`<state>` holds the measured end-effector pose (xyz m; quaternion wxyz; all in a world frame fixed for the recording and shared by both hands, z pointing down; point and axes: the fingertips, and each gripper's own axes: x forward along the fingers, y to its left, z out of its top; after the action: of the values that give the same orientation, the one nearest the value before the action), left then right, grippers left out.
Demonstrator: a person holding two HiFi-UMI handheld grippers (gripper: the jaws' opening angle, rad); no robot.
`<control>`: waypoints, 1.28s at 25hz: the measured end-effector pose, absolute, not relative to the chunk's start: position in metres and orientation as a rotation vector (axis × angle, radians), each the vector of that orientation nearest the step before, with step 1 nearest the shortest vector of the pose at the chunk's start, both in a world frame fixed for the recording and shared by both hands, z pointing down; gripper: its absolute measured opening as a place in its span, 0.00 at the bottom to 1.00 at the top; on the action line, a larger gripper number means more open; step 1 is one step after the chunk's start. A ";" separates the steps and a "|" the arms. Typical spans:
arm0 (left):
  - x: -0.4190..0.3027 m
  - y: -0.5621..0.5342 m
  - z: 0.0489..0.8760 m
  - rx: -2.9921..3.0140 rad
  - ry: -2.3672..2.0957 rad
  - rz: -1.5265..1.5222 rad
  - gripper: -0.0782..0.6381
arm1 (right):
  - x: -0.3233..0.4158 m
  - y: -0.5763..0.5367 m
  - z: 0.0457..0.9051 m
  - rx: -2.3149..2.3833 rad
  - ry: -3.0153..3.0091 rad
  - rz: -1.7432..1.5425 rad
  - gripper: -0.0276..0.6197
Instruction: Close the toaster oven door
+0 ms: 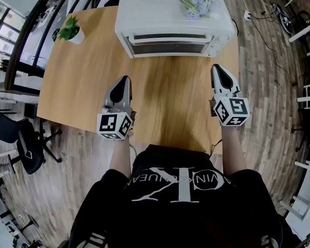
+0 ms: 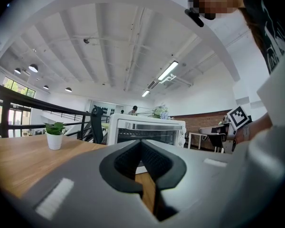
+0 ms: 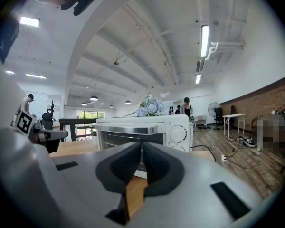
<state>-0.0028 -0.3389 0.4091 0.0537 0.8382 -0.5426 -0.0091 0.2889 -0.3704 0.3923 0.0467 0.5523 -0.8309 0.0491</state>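
Left gripper [image 1: 124, 80], right gripper [image 1: 217, 68] hover over near table [image 1: 77, 87] edge, jaws pressed together, empty. Toaster oven [image 1: 174, 19] at far edge, well apart; door [image 1: 170, 42] looks already up, so hands likely parked.

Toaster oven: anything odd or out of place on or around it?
One thing: a spray of flowers lies flat on top of the toaster oven, an odd spot on something that heats. Otherwise the door sits shut and square, the potted plant stands upright on the table, and nothing is spilled.
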 end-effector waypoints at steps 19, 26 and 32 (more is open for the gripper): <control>-0.007 -0.332 0.415 2.523 -1.669 -0.026 0.12 | 0.293 -0.343 0.415 1.676 -2.529 0.207 0.07; -0.006 -0.330 0.413 2.528 -1.672 -0.023 0.12 | 0.293 -0.340 0.413 1.678 -2.536 0.205 0.07; -0.007 -0.328 0.413 2.525 -1.673 -0.020 0.12 | 0.293 -0.339 0.413 1.677 -2.531 0.206 0.07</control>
<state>-0.0073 -0.3276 0.4126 0.0563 0.8323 -0.5514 -0.0064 0.2929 -0.3387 0.4129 0.0491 0.5503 -0.8307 0.0678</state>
